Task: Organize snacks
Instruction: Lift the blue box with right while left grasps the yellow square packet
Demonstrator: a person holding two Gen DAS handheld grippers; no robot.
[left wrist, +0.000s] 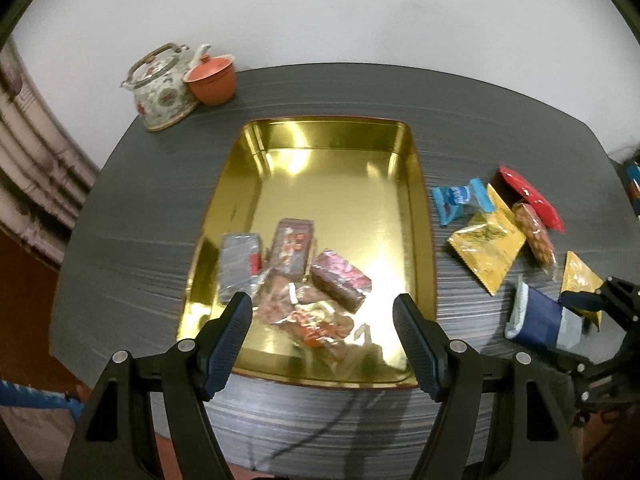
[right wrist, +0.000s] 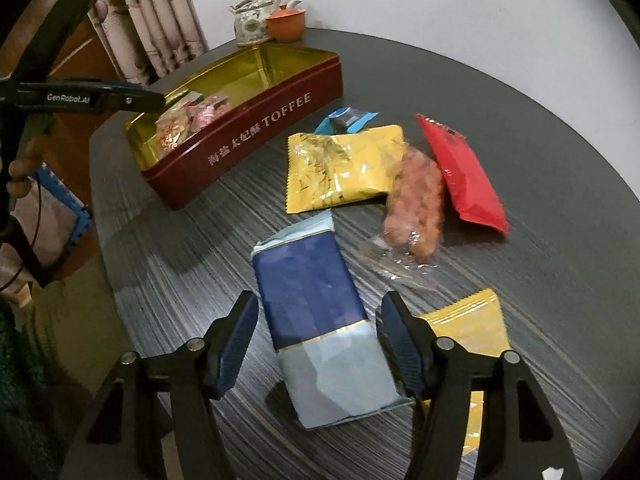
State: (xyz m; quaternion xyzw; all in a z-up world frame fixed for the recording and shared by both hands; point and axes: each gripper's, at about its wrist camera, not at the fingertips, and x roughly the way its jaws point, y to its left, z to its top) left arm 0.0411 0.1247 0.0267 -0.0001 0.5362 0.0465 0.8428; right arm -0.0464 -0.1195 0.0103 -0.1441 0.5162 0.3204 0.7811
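Observation:
A gold-lined toffee tin (left wrist: pixel 332 148) with dark red walls (right wrist: pixel 256 136) holds several wrapped snacks (left wrist: pixel 296 276) at its near end. My left gripper (left wrist: pixel 322 328) is open and empty above the tin's near edge. My right gripper (right wrist: pixel 316 340) is open, with its fingers on either side of a navy and pale blue packet (right wrist: pixel 316 320); I cannot tell if they touch it. That packet also shows in the left wrist view (left wrist: pixel 540 320). Loose on the table lie a yellow packet (right wrist: pixel 344 168), a red packet (right wrist: pixel 464 176), a clear bag of pink snacks (right wrist: pixel 416 204), a blue packet (right wrist: pixel 344 118) and a second yellow packet (right wrist: pixel 468 328).
A patterned teapot (left wrist: pixel 160 84) and an orange lidded cup (left wrist: pixel 210 78) stand at the far left corner of the dark grey table (left wrist: pixel 480 112). A white wall is behind. Curtains (right wrist: pixel 148 20) hang at the left. The left gripper's body (right wrist: pixel 80 96) reaches over the tin.

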